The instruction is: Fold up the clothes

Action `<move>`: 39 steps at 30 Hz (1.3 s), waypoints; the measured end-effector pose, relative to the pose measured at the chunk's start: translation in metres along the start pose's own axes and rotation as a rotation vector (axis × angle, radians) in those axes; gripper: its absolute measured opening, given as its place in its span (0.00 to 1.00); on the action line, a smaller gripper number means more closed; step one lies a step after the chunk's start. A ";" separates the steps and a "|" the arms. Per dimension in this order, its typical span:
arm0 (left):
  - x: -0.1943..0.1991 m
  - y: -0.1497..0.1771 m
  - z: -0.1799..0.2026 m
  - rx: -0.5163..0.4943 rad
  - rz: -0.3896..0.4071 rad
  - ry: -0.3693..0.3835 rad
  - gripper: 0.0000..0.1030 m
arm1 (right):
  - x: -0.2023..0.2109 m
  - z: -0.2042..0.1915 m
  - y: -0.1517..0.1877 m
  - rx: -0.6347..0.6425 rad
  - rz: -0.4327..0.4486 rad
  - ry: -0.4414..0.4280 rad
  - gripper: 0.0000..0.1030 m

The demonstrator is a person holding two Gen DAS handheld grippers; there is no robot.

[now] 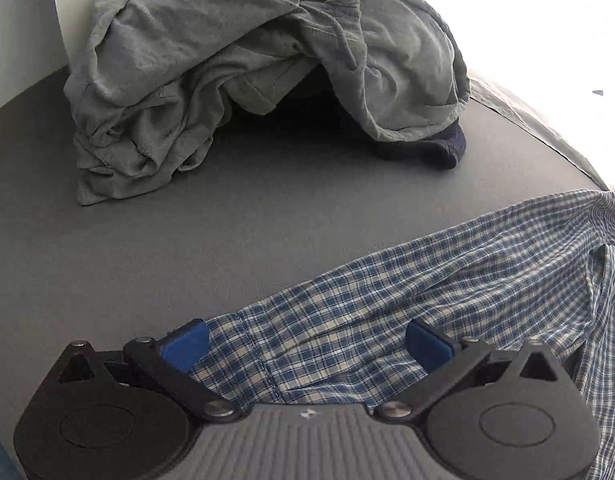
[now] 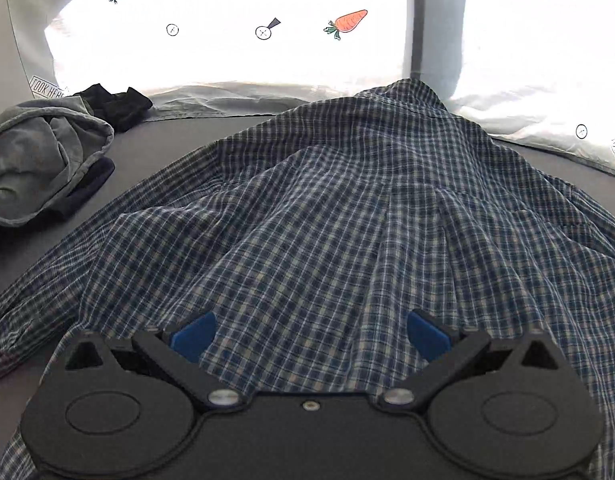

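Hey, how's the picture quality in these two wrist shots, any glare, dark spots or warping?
Left wrist view: bright background top right is blown out, deep shadow sits under the grey garment pile, fisheye bends the dark surface. Right wrist view: the carrot-print pillows are overexposed, the plaid shirt is sharp and evenly lit, corners vignette.

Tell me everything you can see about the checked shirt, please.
The checked shirt is thin woven cloth in blue, dark and cream checks, with stitched seams. It lies spread but wrinkled and unfolded on the grey surface, apart from the grey garment. Both tools, left tool and right tool, are open above it; contact is unclear.
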State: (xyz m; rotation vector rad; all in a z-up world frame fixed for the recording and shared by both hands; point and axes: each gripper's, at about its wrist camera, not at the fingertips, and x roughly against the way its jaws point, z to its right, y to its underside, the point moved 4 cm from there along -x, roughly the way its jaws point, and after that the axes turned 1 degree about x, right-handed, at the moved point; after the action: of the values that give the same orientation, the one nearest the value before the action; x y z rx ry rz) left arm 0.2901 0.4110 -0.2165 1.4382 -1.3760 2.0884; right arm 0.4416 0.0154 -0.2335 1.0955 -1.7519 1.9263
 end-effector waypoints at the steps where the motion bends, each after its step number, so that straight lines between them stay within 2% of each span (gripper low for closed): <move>1: -0.005 -0.001 0.000 -0.008 -0.015 -0.009 1.00 | -0.014 -0.008 -0.013 0.021 0.007 -0.010 1.00; 5: -0.019 -0.007 0.008 -0.079 -0.044 -0.048 1.00 | -0.066 -0.035 -0.055 0.098 0.021 -0.052 1.00; 10: -0.030 -0.020 0.010 -0.088 -0.056 -0.018 1.00 | -0.124 -0.058 -0.081 0.185 0.002 -0.062 1.00; 12: -0.033 -0.023 0.010 -0.086 -0.052 -0.023 1.00 | -0.149 -0.062 -0.088 0.186 -0.022 -0.037 1.00; 15: -0.035 -0.027 0.011 -0.085 -0.045 -0.023 1.00 | -0.172 -0.060 -0.105 0.120 0.013 -0.054 1.00; 20: -0.038 -0.030 0.011 -0.075 -0.034 -0.029 1.00 | -0.204 -0.062 -0.136 0.140 0.028 -0.072 1.00; 23: -0.037 -0.029 0.011 -0.076 -0.024 -0.028 1.00 | -0.215 -0.060 -0.148 0.141 0.007 -0.071 1.00; 26: -0.037 -0.030 0.011 -0.078 -0.023 -0.027 1.00 | -0.204 -0.057 -0.146 0.127 0.009 -0.077 1.00; 30: -0.035 -0.028 0.010 -0.077 -0.019 -0.028 1.00 | -0.151 -0.047 -0.125 0.086 0.073 -0.078 1.00; 34: -0.034 -0.027 0.010 -0.079 -0.006 -0.028 1.00 | -0.086 -0.016 -0.076 -0.005 0.094 -0.007 1.00; 39: -0.031 -0.027 0.013 -0.090 -0.034 -0.023 1.00 | -0.023 0.026 0.009 -0.091 0.012 0.124 1.00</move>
State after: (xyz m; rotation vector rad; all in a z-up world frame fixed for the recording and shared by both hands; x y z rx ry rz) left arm 0.3300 0.4237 -0.2262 1.4433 -1.4243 1.9695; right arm 0.4584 -0.0051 -0.2572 0.9161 -1.7628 1.8597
